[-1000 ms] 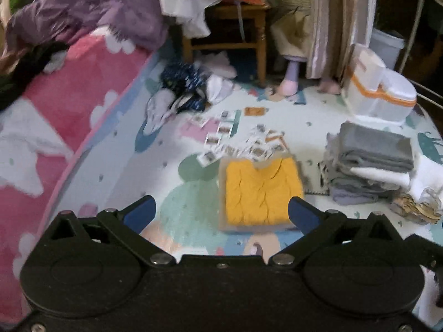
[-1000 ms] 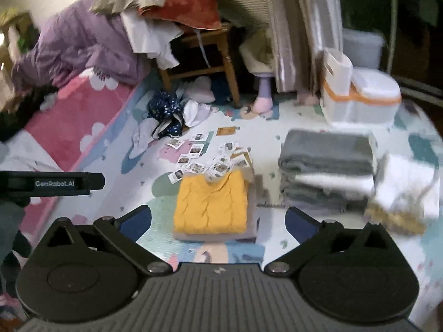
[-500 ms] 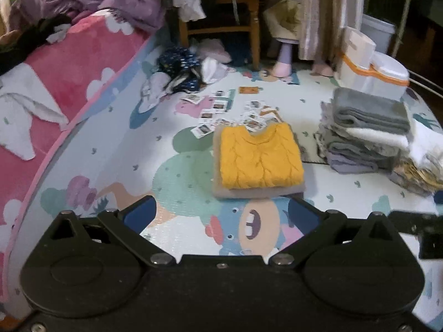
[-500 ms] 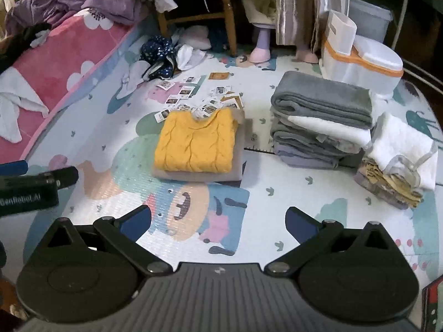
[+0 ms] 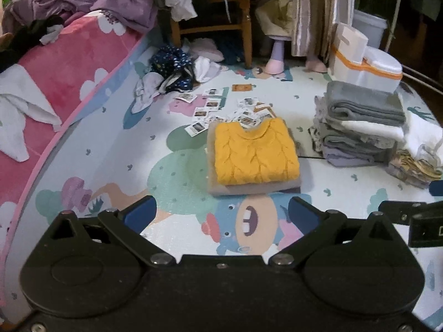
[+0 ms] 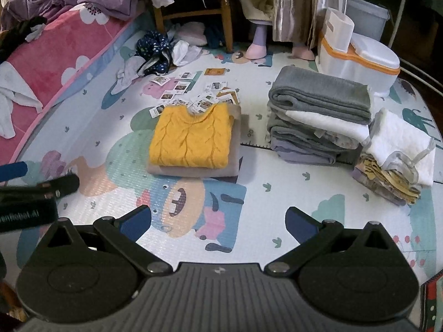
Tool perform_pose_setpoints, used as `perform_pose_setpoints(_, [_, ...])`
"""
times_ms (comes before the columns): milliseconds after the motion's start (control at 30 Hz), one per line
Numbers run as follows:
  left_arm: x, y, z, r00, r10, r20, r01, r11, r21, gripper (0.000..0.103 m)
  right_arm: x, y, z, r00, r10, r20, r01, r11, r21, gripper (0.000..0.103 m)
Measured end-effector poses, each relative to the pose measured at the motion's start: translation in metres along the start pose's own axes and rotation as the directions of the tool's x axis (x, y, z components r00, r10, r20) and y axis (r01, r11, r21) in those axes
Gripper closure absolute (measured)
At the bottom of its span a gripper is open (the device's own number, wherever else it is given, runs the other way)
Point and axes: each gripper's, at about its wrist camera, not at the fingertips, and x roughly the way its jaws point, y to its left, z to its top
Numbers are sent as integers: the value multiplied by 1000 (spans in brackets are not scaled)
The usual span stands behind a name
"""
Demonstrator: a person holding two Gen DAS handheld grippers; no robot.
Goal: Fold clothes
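A folded yellow cable-knit sweater (image 5: 254, 155) (image 6: 191, 138) lies on top of a folded beige garment (image 5: 249, 189) (image 6: 193, 171) on the play mat. To its right stands a stack of folded grey and white clothes (image 5: 360, 127) (image 6: 318, 116), with a smaller folded white and yellow pile (image 6: 398, 155) beyond it. My left gripper (image 5: 220, 215) hangs open above the mat, well short of the sweater, nothing between its fingers. My right gripper (image 6: 218, 221) is open and empty too, just as far back. Each gripper shows at the edge of the other's view.
Several picture cards (image 5: 216, 105) lie scattered behind the sweater. A heap of unfolded clothes (image 5: 171, 72) sits near a wooden chair (image 5: 216, 22). A pink bed (image 5: 69, 63) with purple bedding runs along the left. A white and orange potty (image 6: 357, 58) stands back right.
Both grippers have drawn back and upward from the folded sweater, which now sits farther away in both views. Both stay open and empty.
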Motion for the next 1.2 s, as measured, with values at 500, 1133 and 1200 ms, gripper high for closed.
perform_pose_setpoints(500, [4,7,-3,999,-36,-35,35,999,-29,0,5,12,-3,1000,-3,-3,3,1000,-24,0])
perform_pose_setpoints(1133, [11,9,-3,998,-34,-43,33,999,-15,0,5,13,-5,1000,-5,1,5,999,-32,0])
perform_pose_setpoints(1200, [11,9,-3,999,-33,-43,33,999,-13,0,5,13,-5,1000,-4,1,5,1000,-31,0])
